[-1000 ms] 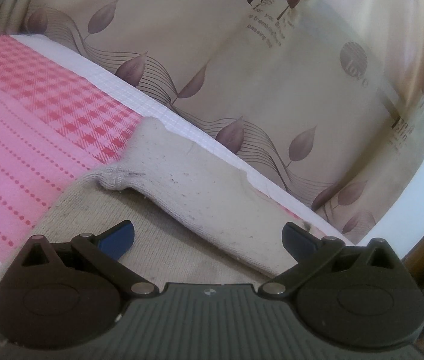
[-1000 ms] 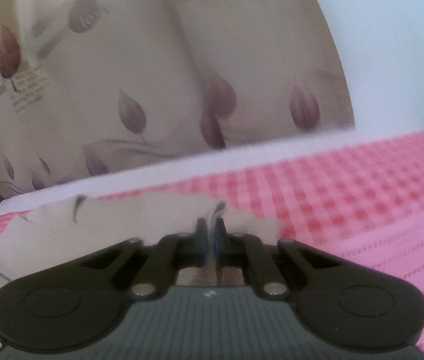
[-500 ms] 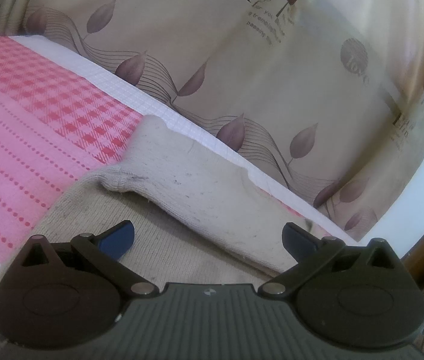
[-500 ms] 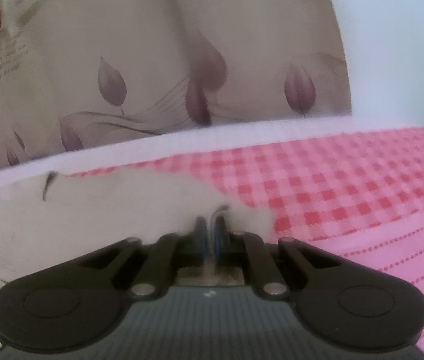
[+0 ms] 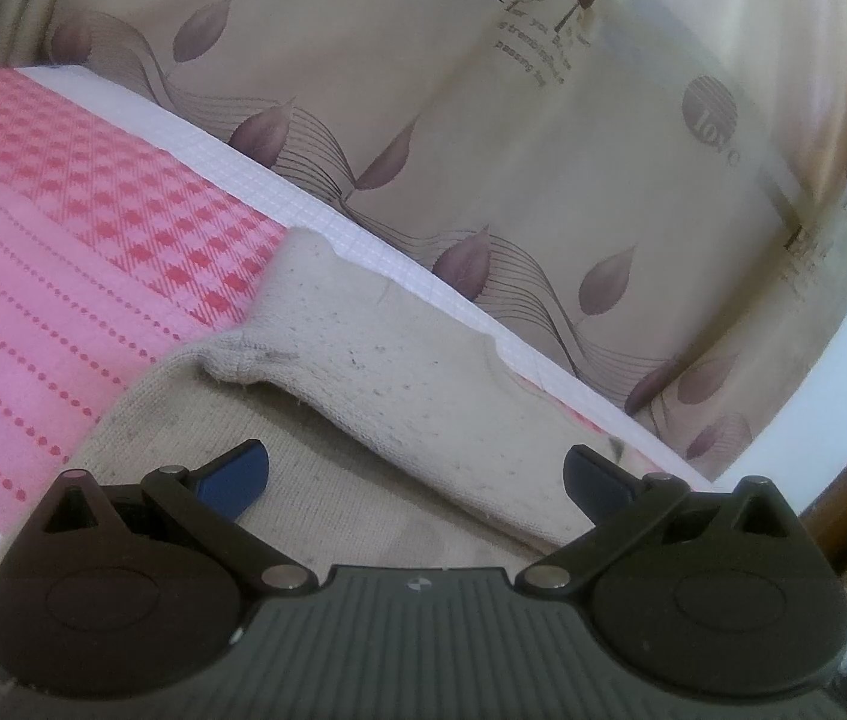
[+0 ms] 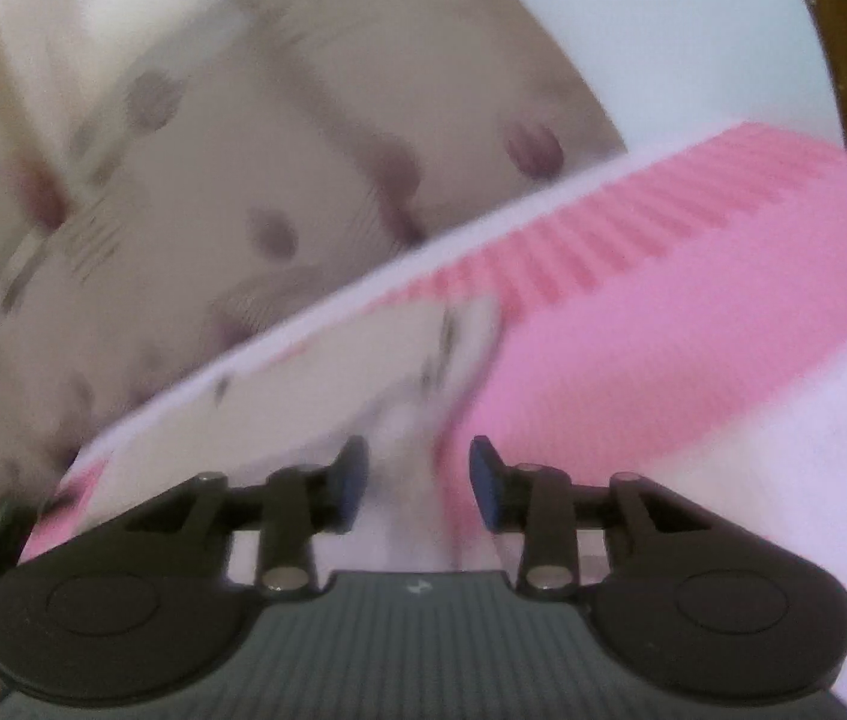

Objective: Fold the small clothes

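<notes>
Right gripper (image 6: pixel 417 474) fingers had just been opening, garment (image 6: pixel 327 396) edge loose between; retreat level, don't snag the fold.

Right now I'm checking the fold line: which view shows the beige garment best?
The left wrist view: the beige garment is sharp there, its folded flap and seam clear beyond the open left gripper. The right wrist view shows it only motion-blurred, beyond the open right gripper.
</notes>
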`<state>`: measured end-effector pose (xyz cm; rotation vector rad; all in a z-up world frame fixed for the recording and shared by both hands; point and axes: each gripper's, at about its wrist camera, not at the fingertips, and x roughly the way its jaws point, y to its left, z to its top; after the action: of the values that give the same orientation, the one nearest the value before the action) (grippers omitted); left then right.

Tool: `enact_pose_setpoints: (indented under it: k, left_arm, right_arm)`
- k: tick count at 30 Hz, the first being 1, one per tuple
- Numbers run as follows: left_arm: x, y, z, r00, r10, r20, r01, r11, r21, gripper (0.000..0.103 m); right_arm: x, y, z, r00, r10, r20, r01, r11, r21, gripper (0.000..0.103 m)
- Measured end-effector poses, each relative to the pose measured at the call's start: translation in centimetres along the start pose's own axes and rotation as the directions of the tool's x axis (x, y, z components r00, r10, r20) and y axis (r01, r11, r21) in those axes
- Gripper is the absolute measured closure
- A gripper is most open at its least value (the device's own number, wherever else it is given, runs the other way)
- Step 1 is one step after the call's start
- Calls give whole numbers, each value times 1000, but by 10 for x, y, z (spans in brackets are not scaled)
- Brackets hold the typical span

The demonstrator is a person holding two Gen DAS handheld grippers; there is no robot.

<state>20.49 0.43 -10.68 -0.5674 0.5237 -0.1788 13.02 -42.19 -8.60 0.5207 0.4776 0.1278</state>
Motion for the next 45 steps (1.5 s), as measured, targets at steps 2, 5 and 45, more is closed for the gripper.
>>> enact_pose_setpoints:
  k: [2,5,45]
  left_arm:
    - [-5,-4,0,999,-13,-47,14,999,34,0]
    - [-28,-9,-10,991,-54,-122,67,992,105,0]
    - [-208,82,-55,954,-80,-289,128,980,152,93]
  right_arm:
    - [-36,-1,-26,998,40,-45,-39,999,14,44]
    - [-85,-1,-65,997,42,-62,-41,999,23,34]
    - [-136,43,-164,977,212,37,-215,970,113,32]
